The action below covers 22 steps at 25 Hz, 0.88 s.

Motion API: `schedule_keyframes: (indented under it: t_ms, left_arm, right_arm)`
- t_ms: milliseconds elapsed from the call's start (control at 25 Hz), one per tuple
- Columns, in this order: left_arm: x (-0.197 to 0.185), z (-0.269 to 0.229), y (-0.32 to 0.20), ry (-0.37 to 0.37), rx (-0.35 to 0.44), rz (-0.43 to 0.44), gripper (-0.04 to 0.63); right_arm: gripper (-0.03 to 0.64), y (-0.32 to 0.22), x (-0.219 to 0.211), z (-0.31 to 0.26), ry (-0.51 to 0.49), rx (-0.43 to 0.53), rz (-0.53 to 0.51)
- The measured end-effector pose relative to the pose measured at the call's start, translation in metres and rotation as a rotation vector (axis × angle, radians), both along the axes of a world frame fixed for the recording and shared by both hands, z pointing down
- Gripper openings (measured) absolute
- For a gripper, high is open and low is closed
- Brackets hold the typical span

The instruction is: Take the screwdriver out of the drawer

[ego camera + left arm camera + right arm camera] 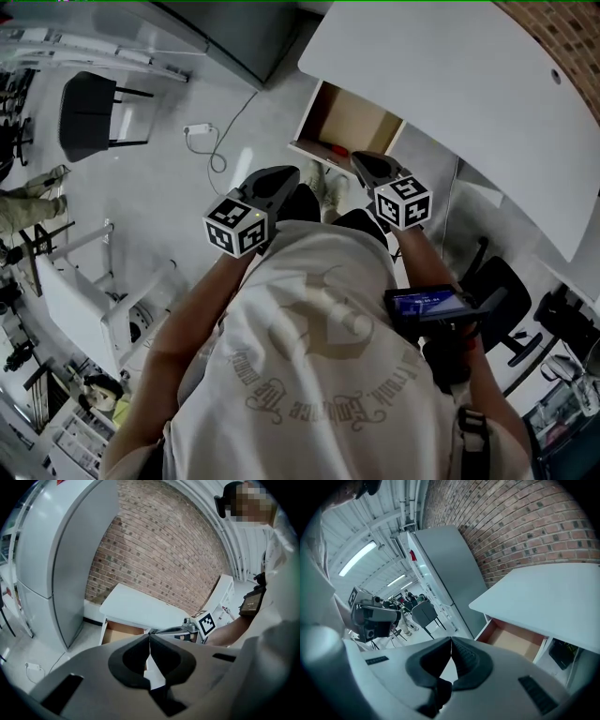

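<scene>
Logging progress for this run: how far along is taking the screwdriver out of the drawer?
Done: the drawer stands open under the white table. In hand: nothing; the left gripper and right gripper both have jaws together and empty, held before the drawer. Left: a red thing, likely the screwdriver, lies near the drawer's front edge, untouched; it must be reached, gripped and lifted out.

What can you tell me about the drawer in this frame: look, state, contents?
The drawer is pulled open from under the white table and sits level. Its outer walls and front panel look white, and its inside is a plain light-brown, wood-like board. A small reddish item lies along the inside of the front panel, too small to identify. Nothing else is seen touching the drawer.
</scene>
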<state>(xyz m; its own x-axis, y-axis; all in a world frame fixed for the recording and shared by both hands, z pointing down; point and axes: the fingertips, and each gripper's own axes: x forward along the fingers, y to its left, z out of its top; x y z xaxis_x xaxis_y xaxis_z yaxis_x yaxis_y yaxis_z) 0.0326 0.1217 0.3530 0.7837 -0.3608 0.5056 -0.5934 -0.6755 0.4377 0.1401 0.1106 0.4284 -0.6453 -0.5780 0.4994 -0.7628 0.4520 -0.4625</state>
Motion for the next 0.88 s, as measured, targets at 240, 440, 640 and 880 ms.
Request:
schedule_keyframes:
  t_ms: [240,440,640,880]
  left_arm:
    - [0.007,0.015,-0.006,0.015,-0.012,0.011,0.023]
    - [0.005,0.032,-0.003,0.011,-0.047,0.011,0.023]
    - [-0.006,0.038,-0.009,0.015,-0.088,0.005,0.023]
    - [-0.023,0.052,-0.016,0.016,-0.117,-0.017,0.023]
  right_arm:
    - [0.023,-0.008,-0.001,0.028,0.034,-0.043,-0.011]
    - [0.023,-0.012,-0.008,0.049,0.067,-0.081,-0.05]
    - [0.023,-0.022,-0.02,0.067,0.131,-0.119,-0.1]
    - [0.023,-0.015,-0.029,0.104,0.228,-0.175,-0.166]
